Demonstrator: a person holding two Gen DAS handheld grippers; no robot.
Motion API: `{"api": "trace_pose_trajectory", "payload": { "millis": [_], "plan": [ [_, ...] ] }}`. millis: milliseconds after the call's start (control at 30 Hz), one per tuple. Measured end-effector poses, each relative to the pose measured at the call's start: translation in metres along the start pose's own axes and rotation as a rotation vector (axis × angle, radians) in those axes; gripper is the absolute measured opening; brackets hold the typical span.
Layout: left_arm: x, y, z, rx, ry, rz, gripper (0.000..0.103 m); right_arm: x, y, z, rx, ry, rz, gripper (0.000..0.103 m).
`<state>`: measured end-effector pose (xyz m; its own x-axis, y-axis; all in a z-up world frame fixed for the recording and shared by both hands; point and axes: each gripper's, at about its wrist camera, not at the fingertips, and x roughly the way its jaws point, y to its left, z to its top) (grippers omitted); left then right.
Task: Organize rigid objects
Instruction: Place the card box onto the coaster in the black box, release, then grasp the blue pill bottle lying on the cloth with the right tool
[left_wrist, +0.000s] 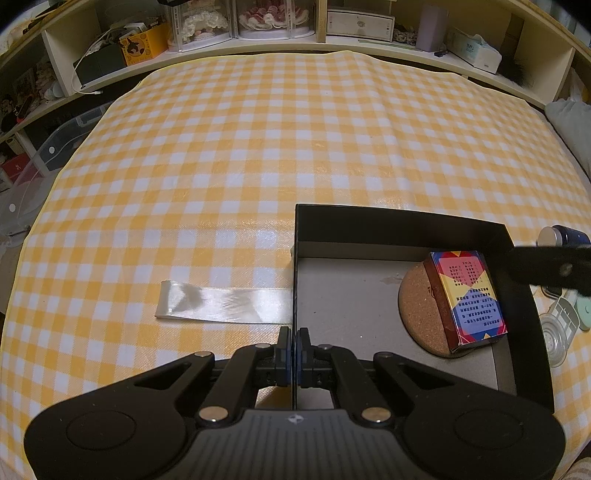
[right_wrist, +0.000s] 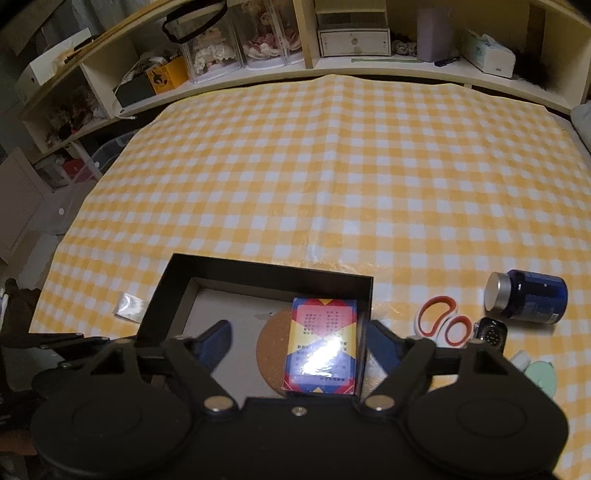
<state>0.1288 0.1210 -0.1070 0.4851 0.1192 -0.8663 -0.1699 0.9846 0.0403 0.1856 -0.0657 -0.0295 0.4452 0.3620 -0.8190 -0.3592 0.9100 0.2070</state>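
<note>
A black open box (left_wrist: 399, 223) (right_wrist: 258, 271) stands on the yellow checked cloth. Inside it a colourful card box (left_wrist: 467, 295) (right_wrist: 323, 343) rests partly on a round cork coaster (left_wrist: 417, 306) (right_wrist: 271, 343). My left gripper (left_wrist: 294, 338) is shut on the box's left wall. My right gripper (right_wrist: 299, 339) is open, its fingers either side of the card box and apart from it. A blue bottle (right_wrist: 528, 295), orange-handled scissors (right_wrist: 441, 319) and a watch (right_wrist: 489, 332) lie right of the box.
A shiny white ribbon strip (left_wrist: 221, 304) lies left of the box. A pale green item (right_wrist: 539, 373) sits at the right edge. Shelves with boxes and doll cases (right_wrist: 236, 48) line the far side. Clear plastic bins (left_wrist: 44, 155) stand to the left.
</note>
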Motion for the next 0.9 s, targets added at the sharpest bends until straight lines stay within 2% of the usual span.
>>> {"api": "trace_pose_trajectory", "payload": {
  "millis": [167,200,233,267,600,900],
  "plan": [
    [0.000,0.000,0.000,0.000,0.001,-0.001,0.002,-0.017,-0.003,0.003,-0.007,-0.043,-0.009,0.091],
    [0.000,0.000,0.000,0.000,0.000,0.000,0.002,-0.021,-0.004,0.004,-0.010,-0.055,-0.015,0.094],
    [0.000,0.000,0.000,0.000,0.000,0.000,0.002,-0.025,-0.005,0.004,-0.017,-0.069,-0.025,0.100],
    [0.000,0.000,0.000,0.001,0.000,0.000,0.002,-0.029,-0.006,0.005,-0.023,-0.082,-0.033,0.101],
    [0.000,0.000,0.001,0.000,0.001,0.000,0.002,-0.050,-0.030,0.014,-0.034,-0.186,-0.129,0.103],
    [0.000,0.000,0.001,0.000,0.001,-0.001,0.002,-0.040,-0.081,0.021,0.055,-0.223,-0.243,0.103]
  ]
}}
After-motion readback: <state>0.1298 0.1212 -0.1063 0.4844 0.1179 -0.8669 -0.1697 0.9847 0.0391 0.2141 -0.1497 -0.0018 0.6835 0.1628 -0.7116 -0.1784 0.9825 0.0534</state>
